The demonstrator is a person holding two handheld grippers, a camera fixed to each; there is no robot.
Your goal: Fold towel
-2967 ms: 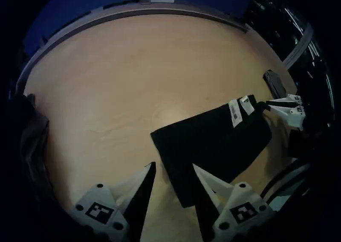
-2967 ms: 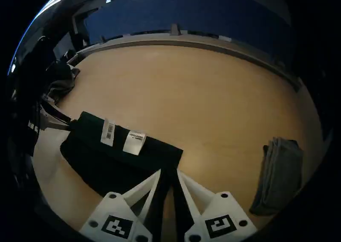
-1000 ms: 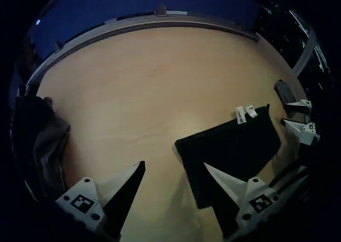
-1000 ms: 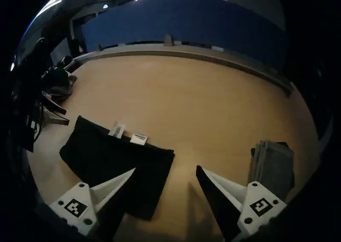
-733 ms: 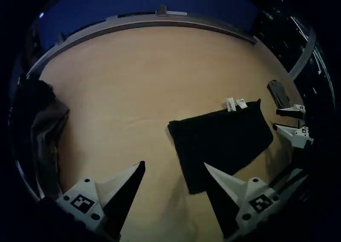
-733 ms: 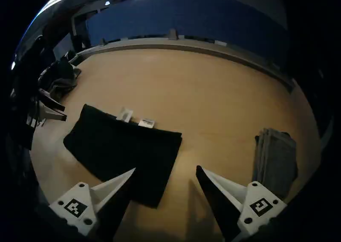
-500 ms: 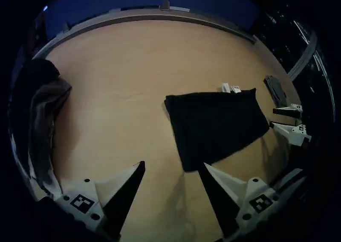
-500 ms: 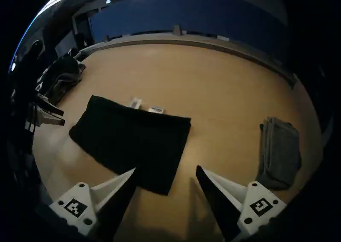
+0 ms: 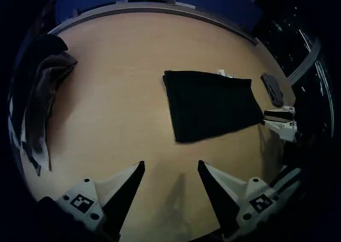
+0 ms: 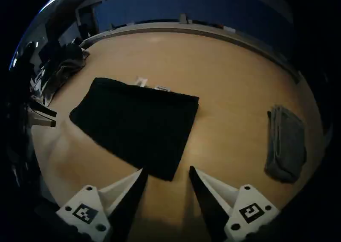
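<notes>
The black towel (image 9: 211, 103) lies flat on the bench (image 9: 111, 71), folded small, toward 2 o'clock from our left gripper (image 9: 170, 163). That gripper is wide and empty. Our right gripper (image 10: 167, 167) is spread too, holding nothing, with a towel corner at its 12 o'clock. We think the towel is soft, light and floppy, so we should pinch it by the corners.

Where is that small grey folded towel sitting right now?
In the right gripper view the grey folded towel lies on the light wooden table at the far right, apart from the flat black towel to its left.
</notes>
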